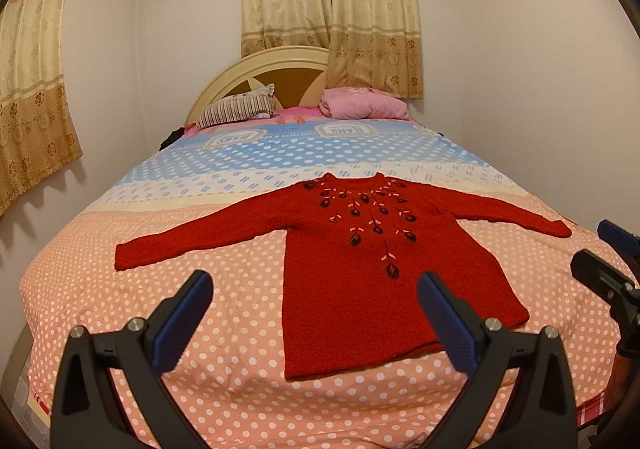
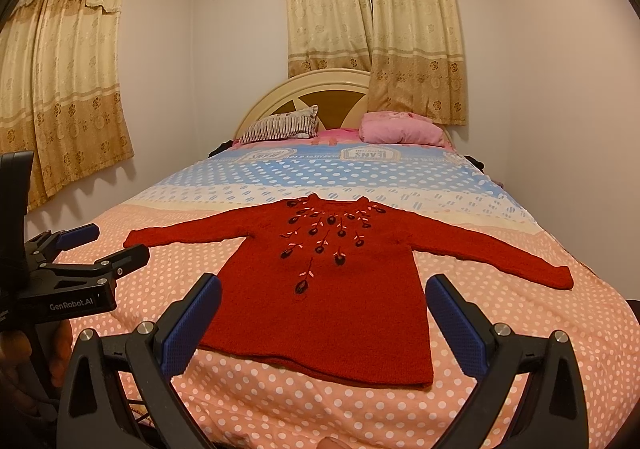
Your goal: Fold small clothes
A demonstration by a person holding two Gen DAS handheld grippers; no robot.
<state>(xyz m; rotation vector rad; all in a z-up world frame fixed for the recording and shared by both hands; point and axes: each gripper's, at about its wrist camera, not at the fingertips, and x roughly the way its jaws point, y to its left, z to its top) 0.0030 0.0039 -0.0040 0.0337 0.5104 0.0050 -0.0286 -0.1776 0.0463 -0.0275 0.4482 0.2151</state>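
A small red knit sweater (image 1: 352, 273) with dark embroidered flowers lies flat on the bed, front up, both sleeves spread out, hem toward me. It also shows in the right wrist view (image 2: 332, 309). My left gripper (image 1: 316, 325) is open and empty, held above the near edge of the bed, just short of the hem. My right gripper (image 2: 324, 325) is open and empty too, in front of the hem. The right gripper shows at the right edge of the left wrist view (image 1: 608, 261), and the left gripper at the left edge of the right wrist view (image 2: 80, 249).
The bed (image 1: 140, 309) has a pink polka-dot cover, blue toward the head. A striped pillow (image 1: 240, 107) and a pink pillow (image 1: 360, 105) lie by the headboard (image 1: 256, 65). Curtains hang behind and on the left wall. Walls stand close on both sides.
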